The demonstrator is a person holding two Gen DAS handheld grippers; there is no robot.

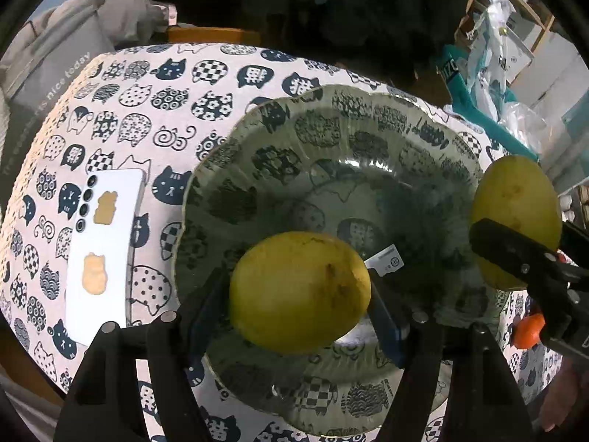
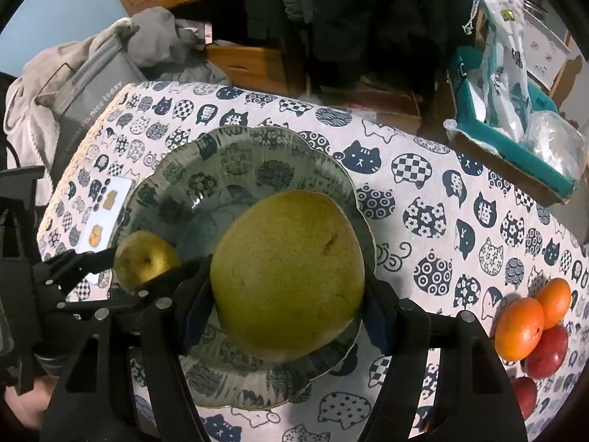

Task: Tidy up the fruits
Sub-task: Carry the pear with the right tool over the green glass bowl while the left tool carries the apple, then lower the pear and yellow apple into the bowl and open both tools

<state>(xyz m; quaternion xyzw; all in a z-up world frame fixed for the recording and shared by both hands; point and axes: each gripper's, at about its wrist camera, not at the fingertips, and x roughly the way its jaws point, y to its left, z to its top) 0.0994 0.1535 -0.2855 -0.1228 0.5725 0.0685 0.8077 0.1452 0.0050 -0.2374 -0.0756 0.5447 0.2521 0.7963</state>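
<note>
Two yellow-green pears hang over a clear glass plate (image 1: 331, 140) with a wavy rim (image 2: 243, 136), which lies on the cat-print tablecloth. My left gripper (image 1: 299, 296) is shut on the smaller pear (image 1: 300, 280), its blue pads pressing both sides. In the right wrist view the same left gripper (image 2: 140, 266) and its pear (image 2: 143, 258) are at the plate's left edge. My right gripper (image 2: 291, 298) is shut on the bigger pear (image 2: 291, 265); the left wrist view has this gripper (image 1: 533, 245) and pear (image 1: 515, 202) at the plate's right rim.
Two oranges (image 2: 519, 328) and some red apples (image 2: 546, 353) lie on the cloth to the right. A white phone (image 1: 106, 243) lies left of the plate. A teal box (image 2: 515, 147) of plastic bags and a grey bag (image 1: 48, 84) stand beyond the table edges.
</note>
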